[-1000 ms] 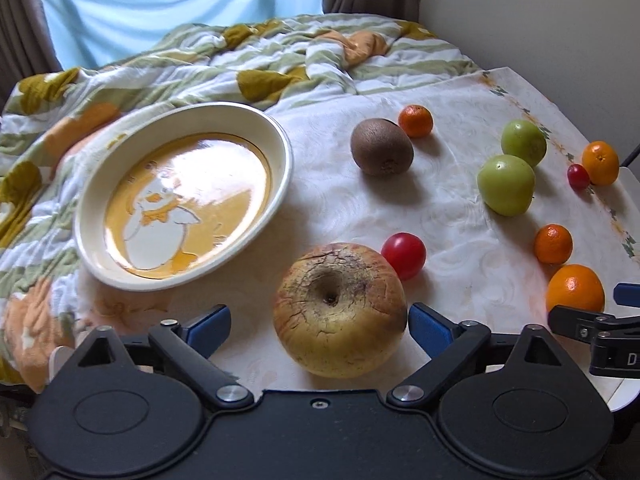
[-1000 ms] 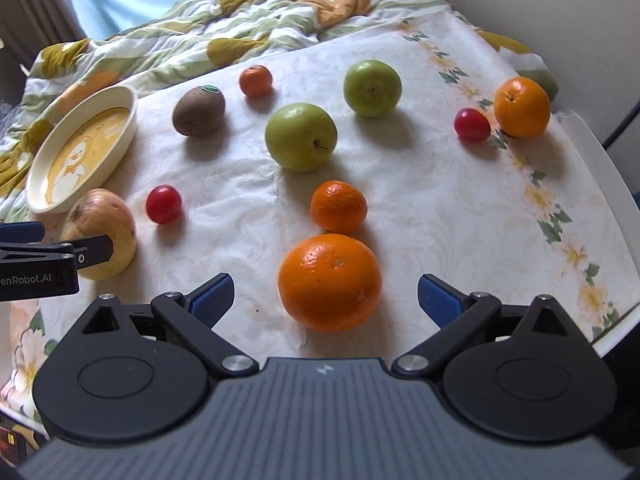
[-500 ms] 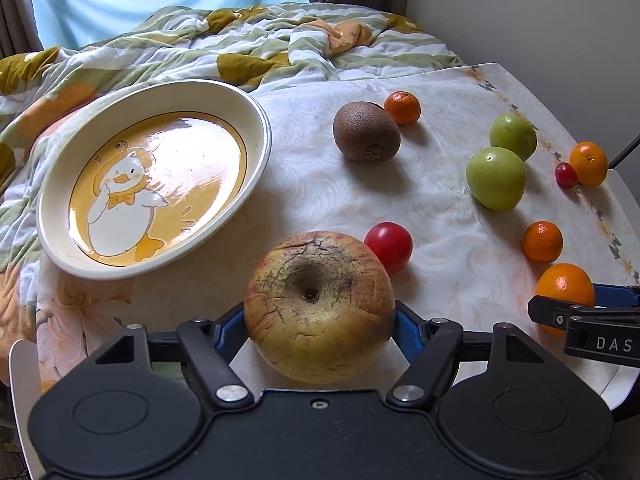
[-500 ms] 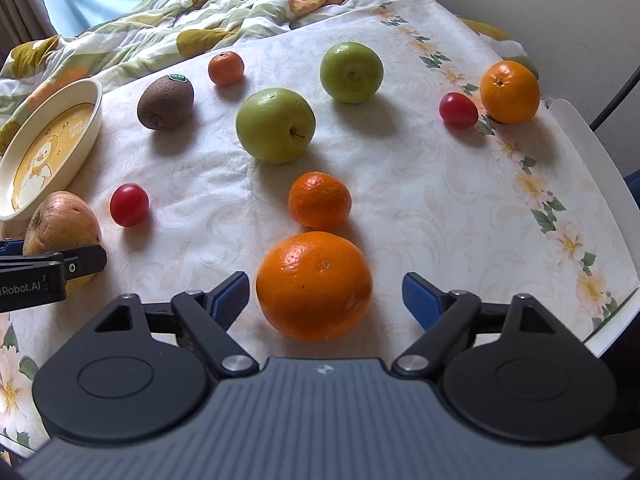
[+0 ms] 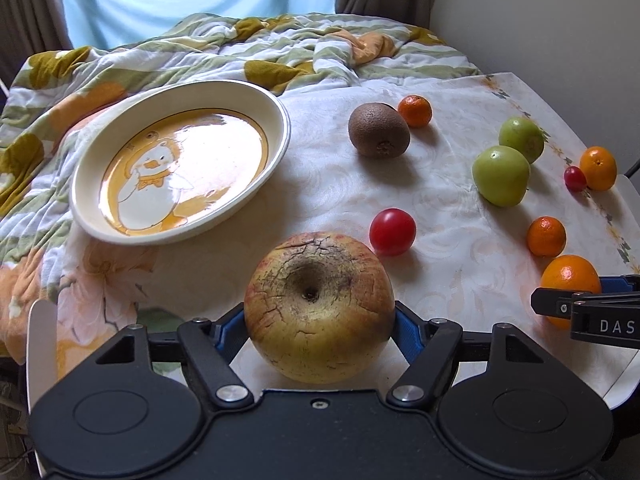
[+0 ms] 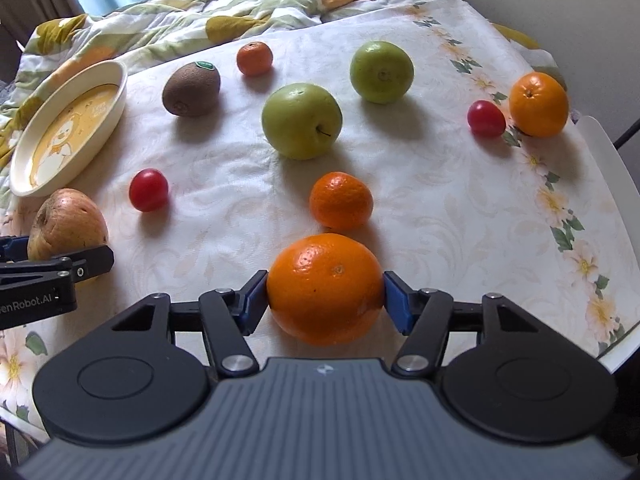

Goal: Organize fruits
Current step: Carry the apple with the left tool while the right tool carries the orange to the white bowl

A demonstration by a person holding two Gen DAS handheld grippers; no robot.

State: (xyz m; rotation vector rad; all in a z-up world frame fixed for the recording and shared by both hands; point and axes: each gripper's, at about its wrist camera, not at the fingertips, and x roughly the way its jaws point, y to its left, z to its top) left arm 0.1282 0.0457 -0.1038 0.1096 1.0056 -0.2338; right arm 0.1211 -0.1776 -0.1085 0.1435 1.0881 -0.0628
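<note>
Far left, the duck plate sits empty on the worktop, probably where the fruit ends up. The left gripper has its jaws clamped on the big cracked apple, pads touching both sides. Loose fruit is scattered in the middle. On the right, the right gripper is closing its jaws on the large orange, pads at its sides.

A glossy glazed ceramic plate is seen at ten o'clock. The russet apple shows rough, cracked matt skin; the large orange is finely dimpled and shiny. The tablecloth is embossed, the quilt soft cloth.
</note>
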